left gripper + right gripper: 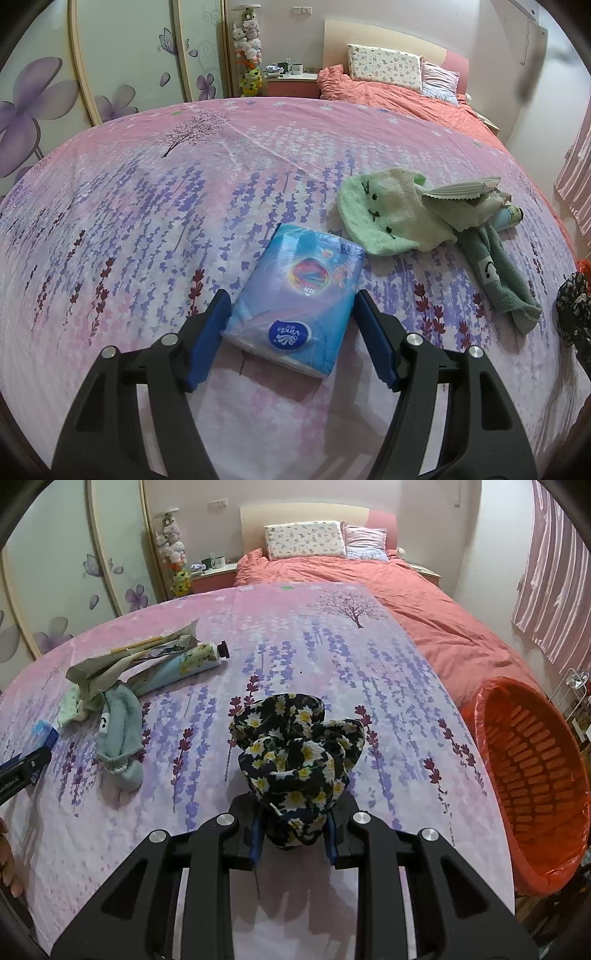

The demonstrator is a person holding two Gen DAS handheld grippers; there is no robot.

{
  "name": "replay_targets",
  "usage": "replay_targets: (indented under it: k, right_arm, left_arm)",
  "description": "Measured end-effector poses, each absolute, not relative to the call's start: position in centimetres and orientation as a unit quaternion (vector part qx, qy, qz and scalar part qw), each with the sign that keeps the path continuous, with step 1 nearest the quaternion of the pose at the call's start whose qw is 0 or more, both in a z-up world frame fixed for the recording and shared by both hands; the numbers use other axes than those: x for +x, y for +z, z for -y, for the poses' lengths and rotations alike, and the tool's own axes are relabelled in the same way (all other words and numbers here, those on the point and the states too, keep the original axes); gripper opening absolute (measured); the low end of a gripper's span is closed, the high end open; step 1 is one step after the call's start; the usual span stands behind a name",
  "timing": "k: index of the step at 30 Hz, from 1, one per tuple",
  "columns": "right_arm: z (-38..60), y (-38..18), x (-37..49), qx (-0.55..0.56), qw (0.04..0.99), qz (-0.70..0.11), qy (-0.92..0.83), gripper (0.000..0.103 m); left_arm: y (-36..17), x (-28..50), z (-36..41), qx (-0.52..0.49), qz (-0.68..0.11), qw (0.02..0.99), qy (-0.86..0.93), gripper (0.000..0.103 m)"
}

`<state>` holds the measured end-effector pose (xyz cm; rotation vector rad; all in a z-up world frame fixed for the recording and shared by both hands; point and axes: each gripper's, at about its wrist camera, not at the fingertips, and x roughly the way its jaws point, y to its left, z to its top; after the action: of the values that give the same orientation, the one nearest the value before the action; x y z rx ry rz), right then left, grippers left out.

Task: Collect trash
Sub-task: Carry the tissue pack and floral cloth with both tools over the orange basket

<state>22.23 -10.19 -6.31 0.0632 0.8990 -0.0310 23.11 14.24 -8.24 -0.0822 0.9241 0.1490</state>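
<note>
Straddling a soft, glossy blue tissue pack (295, 299), the left gripper (291, 332) has its blue-padded fingers (208, 332) spread wide, one on each side of the plastic-wrapped pack with gaps showing, so nothing is clamped. The pack lies flat on the smooth lavender-print sheet (147, 206). Beyond it to the right sit a fuzzy pale-green sock (388, 214), a teal terry sock (502, 277), crumpled paper wrappers (461, 199) and a slim tube (184, 664) with a dark cap. The right gripper (293, 836) is pinched shut on a bunched black floral cloth (295, 753) with yellow-and-white daisies, its ruffled folds rising above the jaws. To the right stands a round woven basket (535, 775) lined with a shiny orange-red bag, beside the bed's edge.
</note>
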Motion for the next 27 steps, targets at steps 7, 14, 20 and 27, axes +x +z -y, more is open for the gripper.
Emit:
replay_targets:
  k: [7,14,20,27]
  right_arm:
    - [10.6,-6.5,22.1,0.037,0.900,-0.434,-0.011,0.026]
    - [10.9,-6.5,22.1,0.046,0.900,-0.433,-0.006,0.027]
    - [10.7,-6.6,22.2,0.043,0.900,-0.433,-0.003,0.030]
    - [10.9,-6.5,22.0,0.051,0.901,-0.431,0.002,0.030]
  left_arm:
    - [-8.4,23.3,-13.9,-0.035,-0.448,0.891,0.066,0.072]
    - [-8.5,23.3,-13.2,-0.034,-0.448,0.891,0.064,0.073]
    - [-8.5,23.5,-13.1,-0.011,-0.447,0.894,0.035,0.068]
    - [-8.5,23.4,-13.0,-0.003,-0.446,0.895,0.028,0.066]
